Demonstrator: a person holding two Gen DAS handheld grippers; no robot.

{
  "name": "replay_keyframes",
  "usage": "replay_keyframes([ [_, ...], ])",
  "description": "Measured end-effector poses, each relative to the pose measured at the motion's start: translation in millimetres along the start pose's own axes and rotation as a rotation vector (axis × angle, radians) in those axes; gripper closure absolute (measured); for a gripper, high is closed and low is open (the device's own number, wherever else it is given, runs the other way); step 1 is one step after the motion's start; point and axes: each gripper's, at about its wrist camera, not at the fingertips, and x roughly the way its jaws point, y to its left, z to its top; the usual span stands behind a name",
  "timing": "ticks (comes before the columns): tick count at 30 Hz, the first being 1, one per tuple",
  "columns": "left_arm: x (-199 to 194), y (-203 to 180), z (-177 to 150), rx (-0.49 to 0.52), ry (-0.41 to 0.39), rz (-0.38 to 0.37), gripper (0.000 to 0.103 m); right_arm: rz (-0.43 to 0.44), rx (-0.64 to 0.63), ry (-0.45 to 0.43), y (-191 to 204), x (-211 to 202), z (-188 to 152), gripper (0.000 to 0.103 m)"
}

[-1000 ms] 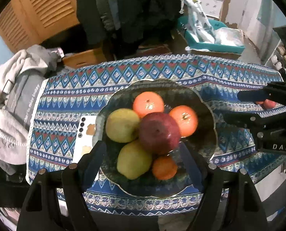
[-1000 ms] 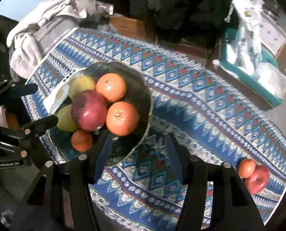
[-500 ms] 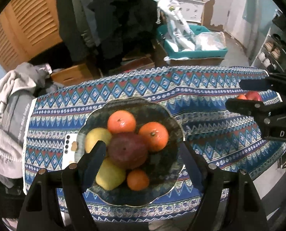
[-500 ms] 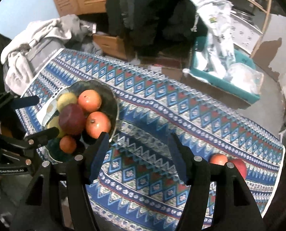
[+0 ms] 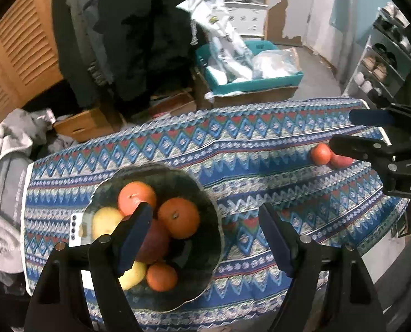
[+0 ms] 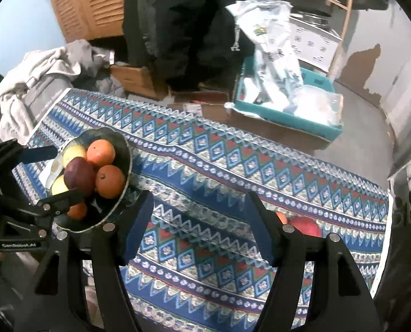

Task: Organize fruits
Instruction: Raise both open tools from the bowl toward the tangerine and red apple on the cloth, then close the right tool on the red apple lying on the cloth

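A dark glass bowl (image 5: 211, 249) on the patterned tablecloth (image 5: 261, 144) holds oranges (image 5: 179, 217), yellow fruit (image 5: 105, 221) and a dark red fruit (image 5: 154, 244). My left gripper (image 5: 202, 213) hangs open above the bowl's right side, holding nothing. My right gripper (image 6: 198, 197) is over bare cloth to the right of the bowl (image 6: 126, 149); its jaws are opening with nothing between them. A loose orange (image 5: 320, 153) and a red apple (image 6: 305, 225) lie together near the table's right end, the orange partly hidden behind my right finger in the right wrist view.
A white phone (image 5: 75, 229) lies partly under the bowl's left side. Beyond the far table edge stands a teal crate (image 5: 249, 83) of plastic bags on a cardboard box. Grey clothing (image 5: 3, 166) is piled at the left end. A shelf rack (image 5: 385, 63) stands at right.
Both grippers have pulled up and away from the bowl, which now sits lower and further left in both views. The right gripper's jaws have widened.
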Motion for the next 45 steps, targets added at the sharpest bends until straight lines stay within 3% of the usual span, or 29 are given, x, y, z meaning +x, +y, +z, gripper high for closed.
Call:
replay_keyframes([
  [14, 15.3, -55.3, 23.4, 0.078, 0.003, -0.059, 0.022, -0.060, 0.110, -0.014, -66.9, -16.3, -25.2, 0.032],
  [21, 31.5, -72.7, 33.7, 0.077, 0.024, -0.091, 0.022, -0.127, 0.138, -0.009, -99.7, -19.6, -38.9, 0.029],
  [28, 52.8, -81.4, 45.3, 0.056, 0.055, -0.126, 0.022, -0.139, 0.211, 0.026, -133.1, -11.7, -51.2, 0.029],
  [45, 121.6, -106.9, 57.5, 0.105, 0.123, -0.131, 0.022, -0.058, 0.293, 0.217, -168.8, 78.3, -73.9, 0.029],
])
